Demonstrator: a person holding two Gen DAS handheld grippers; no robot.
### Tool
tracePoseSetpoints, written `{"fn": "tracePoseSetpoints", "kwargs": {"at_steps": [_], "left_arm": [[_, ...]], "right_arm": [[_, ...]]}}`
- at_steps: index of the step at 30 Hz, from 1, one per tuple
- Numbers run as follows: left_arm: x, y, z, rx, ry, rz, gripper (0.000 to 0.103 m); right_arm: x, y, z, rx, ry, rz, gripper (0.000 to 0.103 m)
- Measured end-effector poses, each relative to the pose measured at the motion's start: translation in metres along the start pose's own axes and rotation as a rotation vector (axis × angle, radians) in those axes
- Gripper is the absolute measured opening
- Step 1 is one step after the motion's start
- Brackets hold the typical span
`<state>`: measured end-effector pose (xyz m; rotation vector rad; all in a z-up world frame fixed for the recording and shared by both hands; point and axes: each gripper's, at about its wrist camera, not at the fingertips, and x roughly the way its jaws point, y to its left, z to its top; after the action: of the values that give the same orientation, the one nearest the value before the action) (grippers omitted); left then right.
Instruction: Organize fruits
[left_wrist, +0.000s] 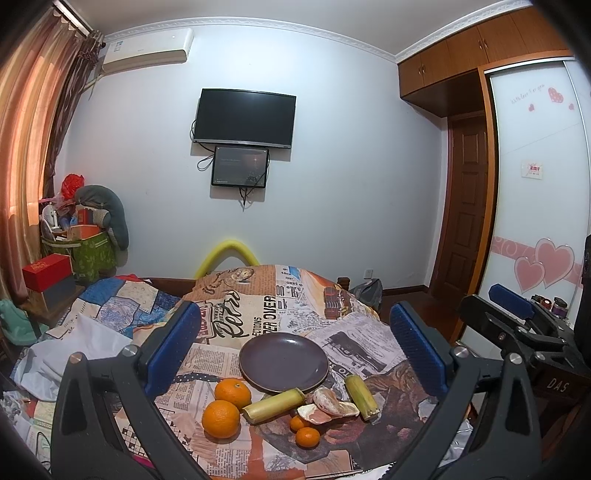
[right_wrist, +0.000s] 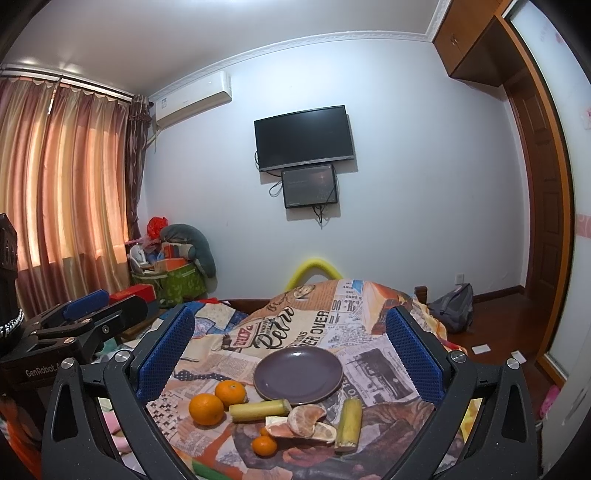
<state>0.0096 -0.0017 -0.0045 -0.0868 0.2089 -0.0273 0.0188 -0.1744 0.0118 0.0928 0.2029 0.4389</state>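
Oranges (left_wrist: 226, 404), cane pieces (left_wrist: 274, 404), peeled segments (left_wrist: 327, 404) just before bare plate (left_wrist: 283, 360); both grippers' fingers (left_wrist: 173, 345) (right_wrist: 413, 354) spread, holding nothing.

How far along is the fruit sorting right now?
Nothing looks done: the plate is bare. Nothing is in hand; the left gripper and right gripper are open. Left: two oranges, the peeled one, small mandarins and sugarcane pieces on the cloth.

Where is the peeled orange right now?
In both views the peeled orange lies on its opened peel between two yellow-green cane pieces, just before the round purple plate.
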Motion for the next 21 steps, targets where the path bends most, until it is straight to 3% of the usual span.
{"fn": "tracePoseSetpoints", "kwargs": {"at_steps": [18, 21], "left_arm": [[0.008, 0.005, -0.008, 0.002, -0.008, -0.002, 0.103], [0.019, 0.010, -0.011, 0.012, 0.024, 0.005, 0.103]], "right_arm": [[0.017, -0.008, -0.006, -0.001, 0.050, 0.001, 0.103], [0.024, -0.014, -0.012, -0.005, 0.073, -0.020, 0.103]]}}
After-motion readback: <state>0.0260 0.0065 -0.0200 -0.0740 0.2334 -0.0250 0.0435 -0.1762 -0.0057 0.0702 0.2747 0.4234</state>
